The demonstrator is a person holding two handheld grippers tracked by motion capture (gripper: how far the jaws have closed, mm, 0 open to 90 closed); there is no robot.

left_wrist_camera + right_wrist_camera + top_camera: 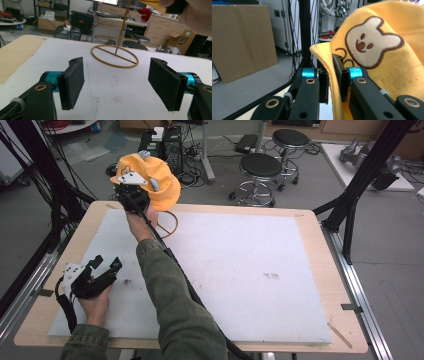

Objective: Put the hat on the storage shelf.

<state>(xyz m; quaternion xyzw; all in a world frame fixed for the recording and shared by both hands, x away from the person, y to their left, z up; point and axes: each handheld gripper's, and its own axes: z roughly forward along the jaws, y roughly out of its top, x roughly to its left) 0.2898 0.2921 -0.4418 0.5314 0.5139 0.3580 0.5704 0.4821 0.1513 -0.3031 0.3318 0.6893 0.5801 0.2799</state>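
A yellow cap (159, 179) with an embroidered bear face (370, 42) hangs over the table's far left corner. My right gripper (131, 194) is shut on its brim, and in the right gripper view the yellow cloth (329, 62) is pinched between the two black pads of the right gripper (332, 82). Below the cap stands a thin wooden hat stand, its ring base (169, 224) on the white board and its pole (123, 25) rising out of the ring base (115, 57). My left gripper (103, 268) rests near the front left, and the left gripper (117, 85) stands open with nothing between its pads.
A white board (240, 270) covers most of the wooden table (320, 227). Black frame posts (357, 185) stand at the right and left edges. Two black stools (260, 170) and computer cases (160, 145) are on the floor beyond the table.
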